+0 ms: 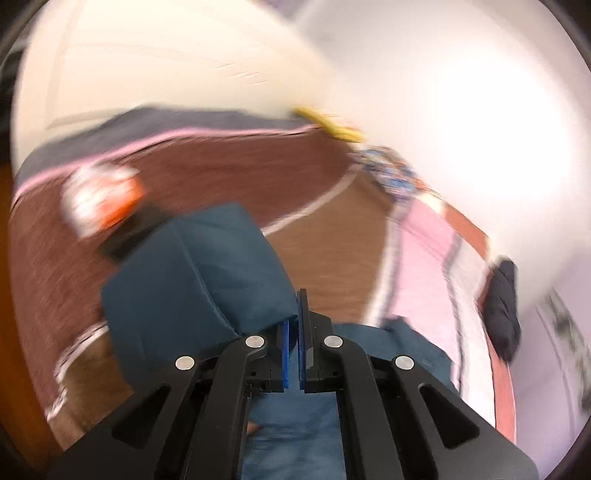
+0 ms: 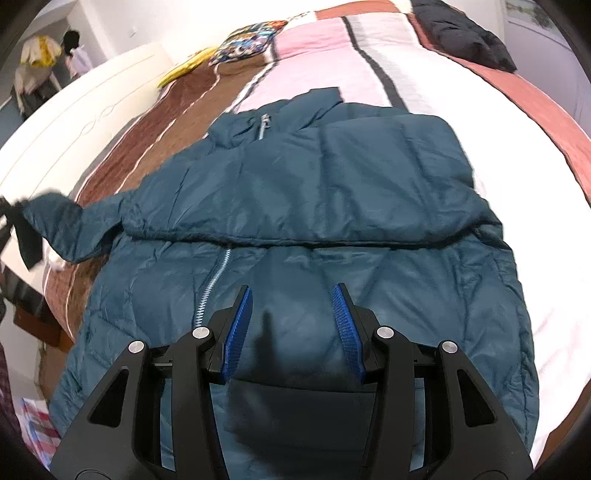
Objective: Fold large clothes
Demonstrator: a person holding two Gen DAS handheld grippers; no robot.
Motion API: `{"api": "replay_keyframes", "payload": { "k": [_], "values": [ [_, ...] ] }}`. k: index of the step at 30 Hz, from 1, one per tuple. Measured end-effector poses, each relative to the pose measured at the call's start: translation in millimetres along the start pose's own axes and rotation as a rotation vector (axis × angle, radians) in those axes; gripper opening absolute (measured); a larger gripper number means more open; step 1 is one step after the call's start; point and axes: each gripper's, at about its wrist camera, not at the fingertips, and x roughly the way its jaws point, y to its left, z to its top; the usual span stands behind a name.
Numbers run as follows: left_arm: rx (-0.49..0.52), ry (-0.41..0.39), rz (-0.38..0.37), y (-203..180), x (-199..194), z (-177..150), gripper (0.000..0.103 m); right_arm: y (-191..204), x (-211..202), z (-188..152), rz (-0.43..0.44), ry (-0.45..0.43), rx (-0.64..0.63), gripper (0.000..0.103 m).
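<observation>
A teal puffer jacket lies front up on the striped bed cover, zipper down the middle. One sleeve is folded flat across its chest. The other sleeve stretches out to the left, lifted off the bed. My left gripper is shut on that sleeve's end, which bulges left of the blue pads; this view is blurred by motion. My right gripper is open and empty, hovering just above the jacket's lower front, right of the zipper.
The bed cover has brown, pink and white stripes. A black garment lies at the far right corner, a patterned cushion and a yellow item at the far side. A white headboard runs along the left.
</observation>
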Motion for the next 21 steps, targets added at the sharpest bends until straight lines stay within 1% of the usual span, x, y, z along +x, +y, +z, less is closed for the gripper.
{"api": "replay_keyframes", "payload": {
  "k": [3, 6, 7, 9, 11, 13, 14, 16, 18, 19, 20, 21],
  "values": [
    [0.088, 0.015, -0.1, -52, -4, -10, 0.002, -12, -7, -1, 0.003, -0.018, 0.022, 0.046],
    [0.183, 0.073, -0.22, -107, -2, -33, 0.002, -24, -11, -4, 0.004, -0.025, 0.044, 0.046],
    [0.226, 0.099, -0.259, -129, 1, -46, 0.002, -29, -12, -5, 0.003, -0.027, 0.056, 0.046],
    [0.291, 0.159, -0.311, -162, 11, -72, 0.002, -38, -15, -7, 0.008, -0.03, 0.079, 0.046],
    [0.333, 0.232, -0.341, -186, 26, -101, 0.002, -47, -17, -9, 0.008, -0.034, 0.101, 0.046],
    [0.361, 0.305, -0.35, -203, 45, -130, 0.002, -54, -18, -10, 0.012, -0.035, 0.115, 0.046],
    [0.378, 0.349, -0.341, -211, 59, -148, 0.003, -58, -19, -11, 0.013, -0.037, 0.123, 0.046],
    [0.404, 0.408, -0.314, -217, 82, -176, 0.003, -63, -20, -11, 0.015, -0.039, 0.133, 0.046],
    [0.428, 0.462, -0.267, -219, 104, -203, 0.004, -68, -23, -13, 0.016, -0.042, 0.142, 0.046],
    [0.418, 0.493, -0.256, -217, 110, -212, 0.005, -71, -23, -13, 0.017, -0.043, 0.146, 0.046],
    [0.405, 0.518, -0.254, -215, 113, -219, 0.017, -73, -24, -14, 0.019, -0.044, 0.149, 0.046],
    [0.398, 0.541, -0.254, -214, 114, -225, 0.034, -75, -24, -14, 0.019, -0.045, 0.152, 0.046]
  ]
}}
